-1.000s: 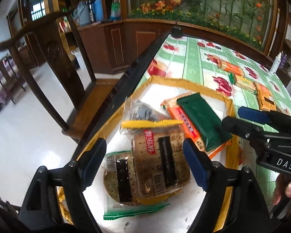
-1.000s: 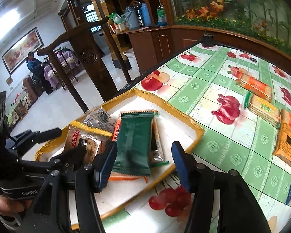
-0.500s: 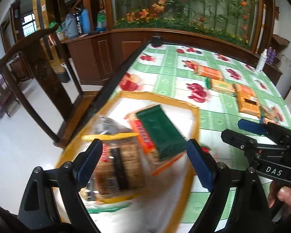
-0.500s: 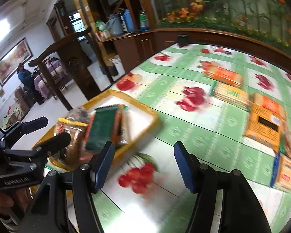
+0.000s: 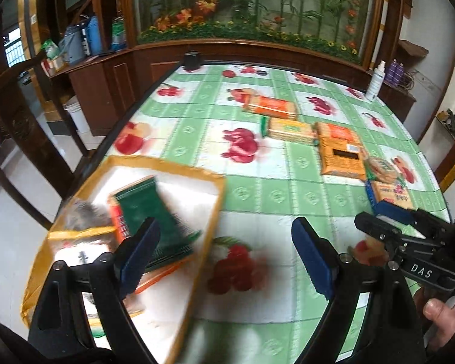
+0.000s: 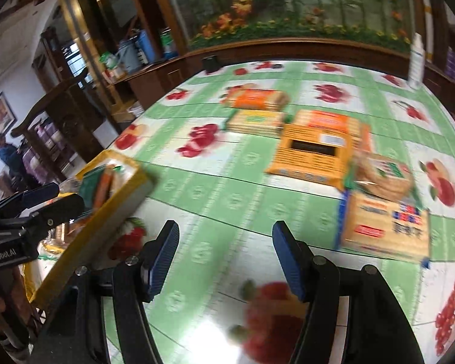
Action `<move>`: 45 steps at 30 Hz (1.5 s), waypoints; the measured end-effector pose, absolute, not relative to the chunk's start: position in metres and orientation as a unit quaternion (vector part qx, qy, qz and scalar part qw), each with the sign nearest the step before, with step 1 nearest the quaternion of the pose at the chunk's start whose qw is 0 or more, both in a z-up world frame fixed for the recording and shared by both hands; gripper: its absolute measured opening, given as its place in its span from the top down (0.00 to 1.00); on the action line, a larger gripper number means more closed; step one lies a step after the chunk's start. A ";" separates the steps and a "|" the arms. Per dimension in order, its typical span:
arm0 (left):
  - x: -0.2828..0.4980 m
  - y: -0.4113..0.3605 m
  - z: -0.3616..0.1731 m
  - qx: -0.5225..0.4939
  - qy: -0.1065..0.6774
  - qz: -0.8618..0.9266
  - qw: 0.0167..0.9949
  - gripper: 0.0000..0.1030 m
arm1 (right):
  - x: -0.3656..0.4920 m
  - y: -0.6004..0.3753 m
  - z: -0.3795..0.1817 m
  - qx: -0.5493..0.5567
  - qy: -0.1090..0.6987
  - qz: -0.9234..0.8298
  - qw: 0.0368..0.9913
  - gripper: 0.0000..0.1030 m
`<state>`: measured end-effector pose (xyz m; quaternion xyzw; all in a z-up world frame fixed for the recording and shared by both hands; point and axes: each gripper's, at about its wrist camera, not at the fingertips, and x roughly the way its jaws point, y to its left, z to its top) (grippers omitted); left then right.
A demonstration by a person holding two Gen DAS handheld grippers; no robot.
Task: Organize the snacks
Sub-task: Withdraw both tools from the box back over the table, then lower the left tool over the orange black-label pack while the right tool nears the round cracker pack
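The tray (image 5: 218, 182) holding snack packets (image 5: 148, 209) sits left of the loose packets (image 5: 339, 148) on the table (image 5: 257, 194).

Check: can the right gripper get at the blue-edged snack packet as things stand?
Probably yes. The right gripper is open and empty over bare tablecloth; the blue-edged snack packet lies just ahead to its right, top exposed, though a round cracker pack overlaps its far edge.

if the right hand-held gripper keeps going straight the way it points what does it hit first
Probably bare tablecloth: nothing lies between the open right hand-held gripper's fingers. Further along that line sits the big orange packet, though blur and depth make that uncertain.
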<state>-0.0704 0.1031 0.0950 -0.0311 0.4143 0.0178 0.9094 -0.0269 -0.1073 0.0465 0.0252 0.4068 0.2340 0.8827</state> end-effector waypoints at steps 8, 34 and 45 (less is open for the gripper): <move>-0.038 0.069 0.092 -0.028 0.433 -0.008 0.901 0.14 | -0.020 -0.149 0.045 0.044 0.410 0.202 0.889 0.37; 0.014 0.046 0.064 -0.026 0.481 -0.003 0.877 0.14 | 0.134 -0.158 0.047 -0.102 0.415 0.091 0.899 0.30; 0.016 0.055 0.050 -0.050 0.496 -0.004 0.867 0.14 | 0.092 -0.138 0.030 -0.143 0.479 0.192 0.845 0.30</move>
